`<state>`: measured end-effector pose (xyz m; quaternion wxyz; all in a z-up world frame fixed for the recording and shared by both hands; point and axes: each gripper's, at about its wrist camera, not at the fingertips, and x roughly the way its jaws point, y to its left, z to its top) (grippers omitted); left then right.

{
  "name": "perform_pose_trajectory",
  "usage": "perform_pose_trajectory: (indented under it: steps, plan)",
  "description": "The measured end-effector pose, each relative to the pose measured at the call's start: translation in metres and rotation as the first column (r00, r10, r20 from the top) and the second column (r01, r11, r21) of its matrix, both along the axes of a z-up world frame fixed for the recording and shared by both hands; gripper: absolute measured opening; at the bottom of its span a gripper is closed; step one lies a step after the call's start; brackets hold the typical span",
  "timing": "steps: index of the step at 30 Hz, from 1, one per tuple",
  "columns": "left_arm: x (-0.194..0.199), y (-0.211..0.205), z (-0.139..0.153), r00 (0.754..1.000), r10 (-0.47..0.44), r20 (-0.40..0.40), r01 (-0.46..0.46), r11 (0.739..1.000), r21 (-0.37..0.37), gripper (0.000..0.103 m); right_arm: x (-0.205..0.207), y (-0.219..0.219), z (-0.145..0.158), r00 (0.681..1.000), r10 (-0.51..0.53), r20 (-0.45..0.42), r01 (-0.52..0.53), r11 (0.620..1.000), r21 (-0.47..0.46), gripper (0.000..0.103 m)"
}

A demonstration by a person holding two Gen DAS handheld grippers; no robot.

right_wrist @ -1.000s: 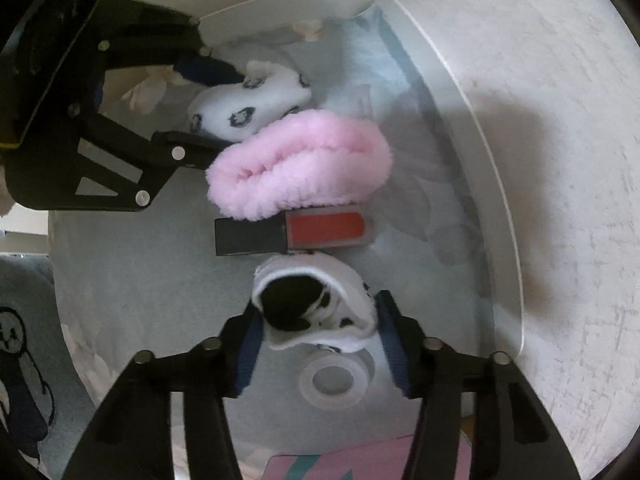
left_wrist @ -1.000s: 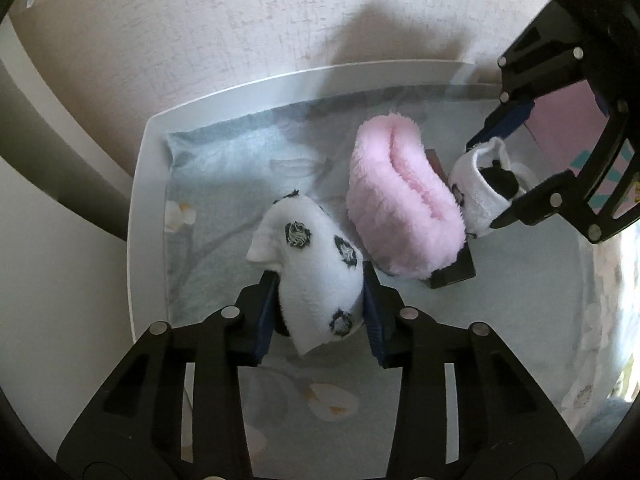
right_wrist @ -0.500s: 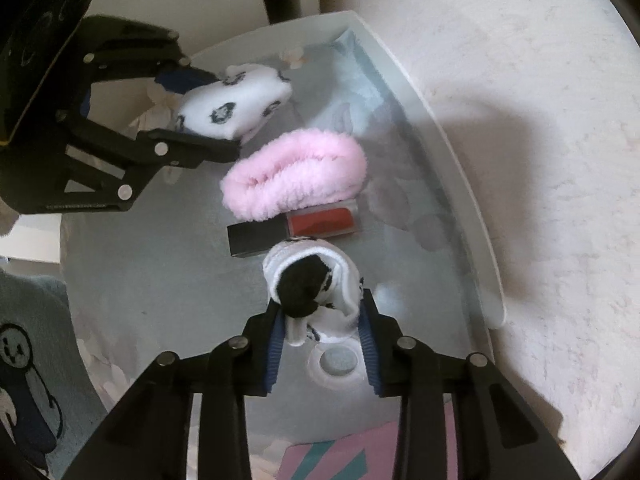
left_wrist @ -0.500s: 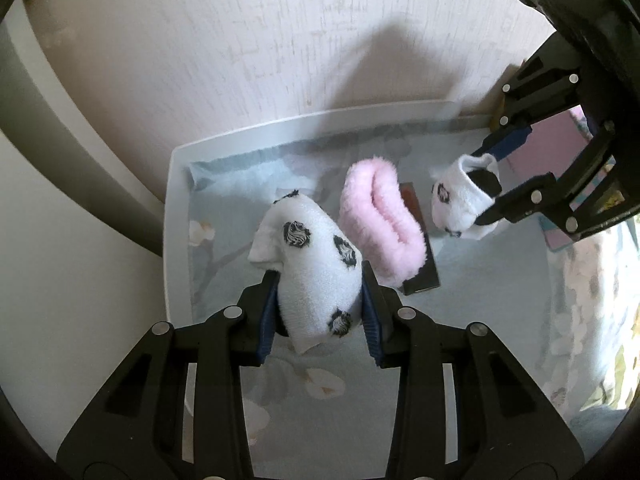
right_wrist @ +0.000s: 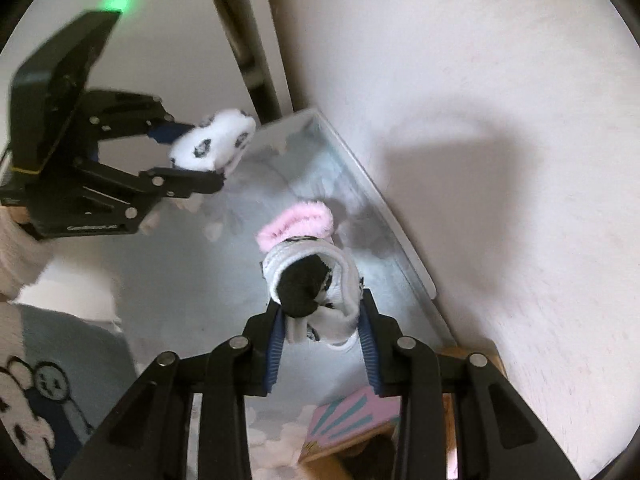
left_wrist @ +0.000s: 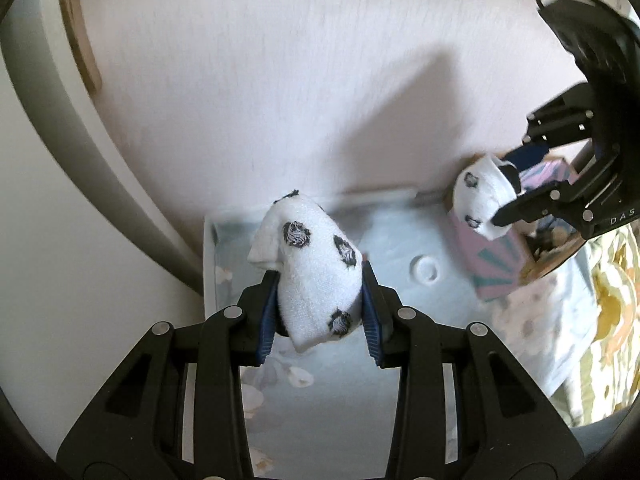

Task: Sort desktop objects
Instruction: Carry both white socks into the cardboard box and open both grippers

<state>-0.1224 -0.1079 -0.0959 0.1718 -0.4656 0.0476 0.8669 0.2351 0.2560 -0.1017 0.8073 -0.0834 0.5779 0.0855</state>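
Note:
My left gripper (left_wrist: 320,276) is shut on a white sock with black spots (left_wrist: 312,256) and holds it in the air above the white tray (left_wrist: 208,264). The right gripper (right_wrist: 322,320) is shut on the matching sock (right_wrist: 312,280), whose dark opening faces the camera; it also hangs high over the tray (right_wrist: 400,236). In the left wrist view the right gripper (left_wrist: 504,196) and its sock (left_wrist: 478,196) are at the upper right. The right wrist view shows the left gripper (right_wrist: 192,156) with its sock (right_wrist: 216,140) at the upper left.
A fluffy pink item (right_wrist: 296,222) lies in the tray on a pale floral cloth, beside a clear ring (left_wrist: 426,270). A pink box with teal stripes (left_wrist: 496,264) stands at the tray's end. A pale wall (left_wrist: 280,80) runs along the tray. A person's sleeve (right_wrist: 16,248) is at left.
Both grippers have risen well above the tray, each carrying its sock. The right gripper's jaws closed tighter on its sock before the lift. The pink item stayed in the tray.

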Motion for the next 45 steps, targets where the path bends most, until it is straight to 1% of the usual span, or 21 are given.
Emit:
perform_pose_trajectory:
  steps: [1, 4, 6, 9, 12, 16, 19, 22, 23, 25, 27, 29, 31, 33, 38, 39, 40, 41, 42, 43, 45]
  plan:
    - [0.001, 0.004, 0.01, 1.0, -0.007, -0.016, 0.007, 1.0, -0.005, 0.033, -0.002, -0.005, 0.019, 1.0, -0.01, 0.01, 0.01, 1.0, 0.004, 0.031]
    - [0.004, 0.02, 0.032, 0.998, -0.039, -0.049, 0.038, 0.999, -0.015, 0.033, -0.015, -0.018, 0.047, 0.998, -0.045, 0.045, 0.044, 0.998, 0.036, 0.031]
    - [-0.002, 0.032, 0.039, 0.996, -0.06, -0.063, 0.059, 0.998, -0.01, 0.033, -0.031, -0.029, 0.062, 0.993, -0.082, 0.08, 0.077, 0.995, 0.068, 0.031]
    - [-0.016, 0.053, 0.042, 0.992, -0.1, -0.073, 0.102, 0.995, 0.016, 0.033, -0.06, -0.04, 0.078, 0.984, -0.136, 0.113, 0.127, 0.988, 0.086, 0.031]
    - [-0.016, 0.083, 0.049, 0.985, -0.154, -0.076, 0.156, 0.988, 0.02, 0.033, -0.087, -0.058, 0.085, 0.973, -0.193, 0.129, 0.185, 0.98, 0.073, 0.031]
    - [-0.009, 0.138, 0.056, 0.966, -0.242, -0.088, 0.243, 0.97, -0.002, 0.033, -0.118, -0.084, 0.077, 0.955, -0.263, 0.137, 0.259, 0.965, 0.049, 0.031]
    - [-0.009, 0.163, 0.057, 0.954, -0.287, -0.086, 0.288, 0.958, -0.005, 0.033, -0.137, -0.099, 0.071, 0.941, -0.309, 0.139, 0.306, 0.951, 0.044, 0.031]
    - [-0.009, 0.189, 0.057, 0.942, -0.328, -0.077, 0.328, 0.945, -0.002, 0.033, -0.158, -0.118, 0.065, 0.91, -0.39, 0.138, 0.387, 0.921, 0.05, 0.032]
    - [-0.009, 0.201, 0.049, 0.937, -0.343, -0.071, 0.344, 0.939, -0.006, 0.033, -0.164, -0.123, 0.065, 0.902, -0.409, 0.137, 0.405, 0.913, 0.055, 0.032]
    - [-0.01, 0.216, 0.045, 0.929, -0.364, -0.064, 0.364, 0.931, -0.008, 0.033, -0.179, -0.135, 0.059, 0.882, -0.453, 0.134, 0.448, 0.892, 0.064, 0.032]
    - [-0.012, 0.23, 0.04, 0.922, -0.384, -0.051, 0.384, 0.923, -0.012, 0.033, -0.19, -0.143, 0.054, 0.871, -0.474, 0.13, 0.468, 0.881, 0.075, 0.032]
    - [-0.016, 0.24, 0.036, 0.918, -0.395, -0.039, 0.395, 0.919, -0.012, 0.033, -0.202, -0.151, 0.05, 0.864, -0.488, 0.122, 0.483, 0.873, 0.07, 0.032]
    - [-0.009, 0.253, 0.037, 0.917, -0.397, -0.029, 0.397, 0.918, -0.01, 0.033, -0.213, -0.164, 0.053, 0.858, -0.502, 0.107, 0.497, 0.865, 0.067, 0.032]
    - [-0.005, 0.273, 0.027, 0.919, -0.395, -0.017, 0.395, 0.919, -0.014, 0.033, -0.217, -0.17, 0.048, 0.856, -0.508, 0.097, 0.505, 0.862, 0.053, 0.032]
    - [-0.008, 0.299, 0.004, 0.921, -0.388, 0.022, 0.388, 0.921, -0.028, 0.033, -0.221, -0.184, 0.036, 0.85, -0.52, 0.081, 0.518, 0.854, 0.048, 0.033]
    - [-0.009, 0.303, 0.0, 0.921, -0.388, 0.035, 0.389, 0.921, -0.031, 0.036, -0.22, -0.184, 0.031, 0.851, -0.52, 0.079, 0.518, 0.854, 0.039, 0.035]
    - [-0.011, 0.305, -0.004, 0.92, -0.389, 0.057, 0.391, 0.92, -0.036, 0.046, -0.219, -0.186, 0.027, 0.851, -0.52, 0.076, 0.519, 0.854, 0.031, 0.037]
    - [-0.014, 0.311, -0.011, 0.92, -0.381, 0.095, 0.386, 0.921, -0.051, 0.057, -0.217, -0.186, 0.024, 0.85, -0.522, 0.075, 0.522, 0.853, 0.019, 0.044]
    - [-0.015, 0.311, -0.016, 0.923, -0.367, 0.115, 0.376, 0.924, -0.069, 0.09, -0.215, -0.187, 0.02, 0.848, -0.525, 0.076, 0.527, 0.85, -0.004, 0.049]
    - [-0.016, 0.308, -0.019, 0.929, -0.35, 0.119, 0.361, 0.928, -0.088, 0.102, -0.215, -0.189, 0.018, 0.845, -0.529, 0.083, 0.532, 0.846, -0.021, 0.053]
    - [-0.015, 0.303, -0.021, 0.935, -0.337, 0.107, 0.346, 0.935, -0.082, 0.103, -0.215, -0.191, 0.014, 0.834, -0.544, 0.096, 0.549, 0.835, -0.039, 0.07]
